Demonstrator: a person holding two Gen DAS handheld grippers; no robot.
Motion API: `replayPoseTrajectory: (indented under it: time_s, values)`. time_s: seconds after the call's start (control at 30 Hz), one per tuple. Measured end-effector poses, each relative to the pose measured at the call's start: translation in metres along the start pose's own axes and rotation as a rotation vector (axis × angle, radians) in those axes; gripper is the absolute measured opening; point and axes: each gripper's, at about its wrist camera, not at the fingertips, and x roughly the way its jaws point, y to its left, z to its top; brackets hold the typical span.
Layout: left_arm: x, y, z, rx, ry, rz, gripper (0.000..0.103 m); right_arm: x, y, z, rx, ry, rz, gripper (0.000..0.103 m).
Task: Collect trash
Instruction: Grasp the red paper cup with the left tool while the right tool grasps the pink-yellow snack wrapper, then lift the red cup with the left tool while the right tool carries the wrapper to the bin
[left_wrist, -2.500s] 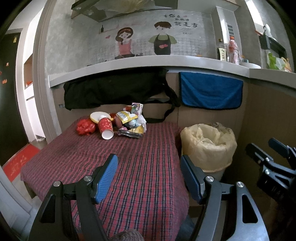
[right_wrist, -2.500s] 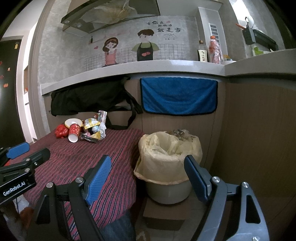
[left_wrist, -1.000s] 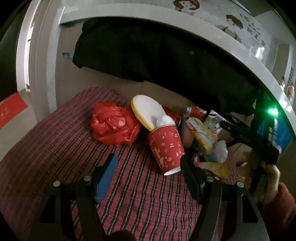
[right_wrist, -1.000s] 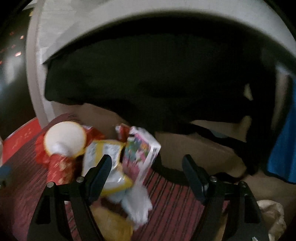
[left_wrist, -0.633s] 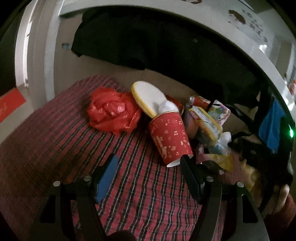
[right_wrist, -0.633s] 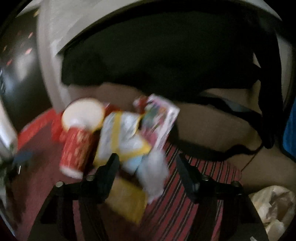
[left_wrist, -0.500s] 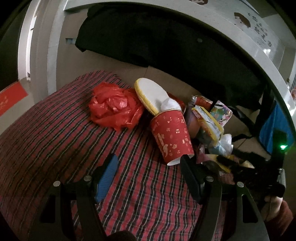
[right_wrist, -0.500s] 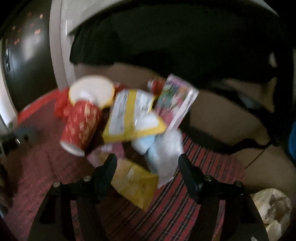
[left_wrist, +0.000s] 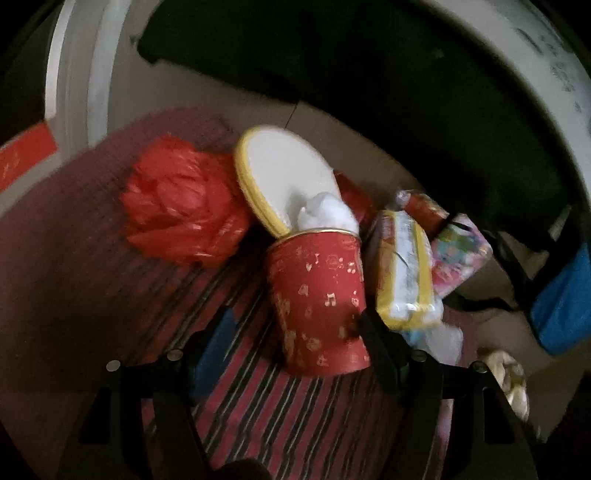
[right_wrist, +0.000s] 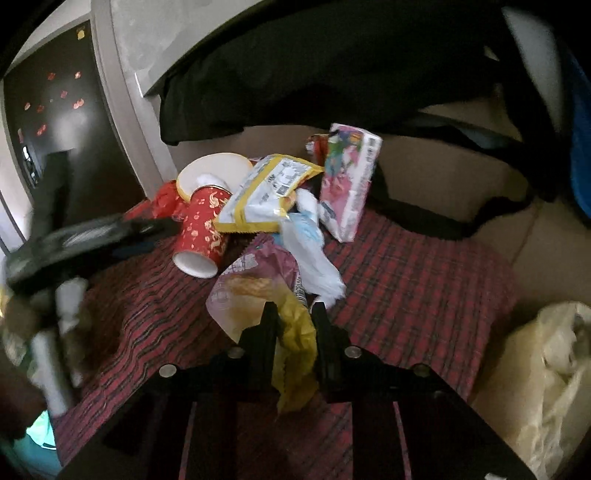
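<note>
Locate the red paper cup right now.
The red paper cup lies on its side on the plaid cloth, between the left gripper fingers in the left wrist view, flanked by the red plastic bag and yellow-edged wrapper.

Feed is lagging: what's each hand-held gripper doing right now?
Left hand-held gripper: open, straddling the red paper cup, not clamped.
Right hand-held gripper: closed on the yellow wrapper.

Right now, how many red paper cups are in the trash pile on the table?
1. The red paper cup lies tipped on the plaid cloth, between the left gripper fingers; others may hide under wrappers.
</note>
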Motion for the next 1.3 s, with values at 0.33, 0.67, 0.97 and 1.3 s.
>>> replayPoseTrajectory:
  time_s: [0.33,0.67,0.97,1.3]
  values:
    - [0.032,-0.013,0.004,0.112,0.055,0.137,0.073,-0.006,-0.018,-0.019,0.029,0.0,0.006,0.017]
    - [0.032,0.007,0.003,0.131,0.106,0.115,0.071,-0.004,-0.012,-0.021,0.016,-0.008,0.028,0.018]
    - [-0.004,-0.003,0.016,0.195,-0.02,0.113,0.056,-0.002,-0.007,-0.028,-0.008,0.007,0.021,0.018]
    - [-0.104,-0.017,-0.013,0.385,-0.177,0.083,0.055,-0.042,0.015,-0.006,-0.062,-0.074,-0.004,0.018]
